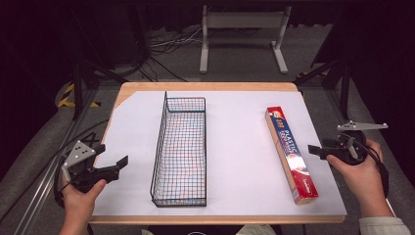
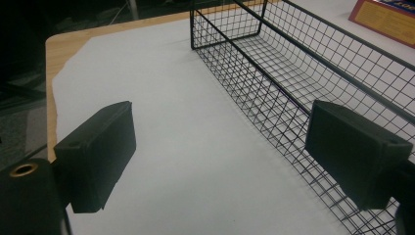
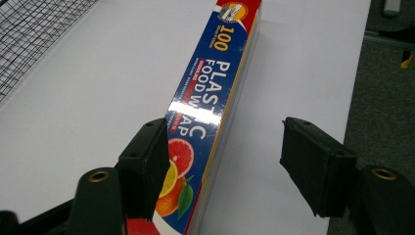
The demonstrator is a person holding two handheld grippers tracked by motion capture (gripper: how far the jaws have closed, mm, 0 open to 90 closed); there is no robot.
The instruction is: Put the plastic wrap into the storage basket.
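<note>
A long box of plastic food wrap (image 1: 291, 154), blue and red with a citrus picture, lies flat on the right of the white-covered table (image 1: 240, 161). My right gripper (image 1: 320, 147) hovers open just right of the box's near half. In the right gripper view the box (image 3: 215, 103) runs away from me beneath the left jaw, with the right gripper (image 3: 230, 166) open and empty. An empty black wire basket (image 1: 159, 147) stands left of centre. My left gripper (image 1: 111, 155) is open at the table's left edge, pointed toward the basket (image 2: 274, 83), the left gripper (image 2: 222, 152) holding nothing.
Bare white sheet lies between the basket and the box. A wooden table edge (image 1: 205, 86) shows at the back. Behind the table stand a white metal frame (image 1: 242, 34), cables and dark stands on the floor. The basket's mesh corner (image 3: 29, 39) shows at upper left.
</note>
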